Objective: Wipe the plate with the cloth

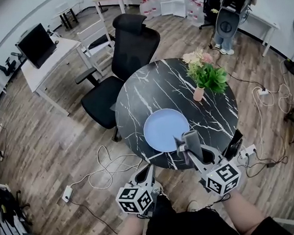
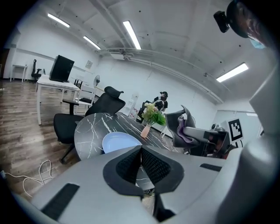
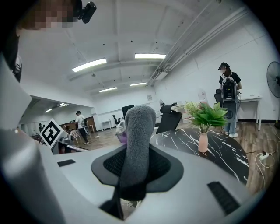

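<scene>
A light blue plate (image 1: 165, 129) lies near the front edge of the round black marble table (image 1: 149, 86); it also shows in the left gripper view as the plate (image 2: 120, 142). My right gripper (image 1: 191, 149) is shut on a grey cloth (image 1: 192, 140), held just over the plate's front right rim. In the right gripper view the cloth (image 3: 138, 140) stands up from between the jaws of the right gripper (image 3: 134, 175). My left gripper (image 1: 150, 171) is shut and empty, just before the table's front edge, its pads together in the left gripper view (image 2: 141, 168).
A pink vase of flowers (image 1: 205, 75) stands on the table's far right. A black office chair (image 1: 125, 54) sits behind the table on the left. White cables (image 1: 105, 170) and a power strip (image 1: 67, 193) lie on the wooden floor. A person (image 1: 232, 8) stands far back.
</scene>
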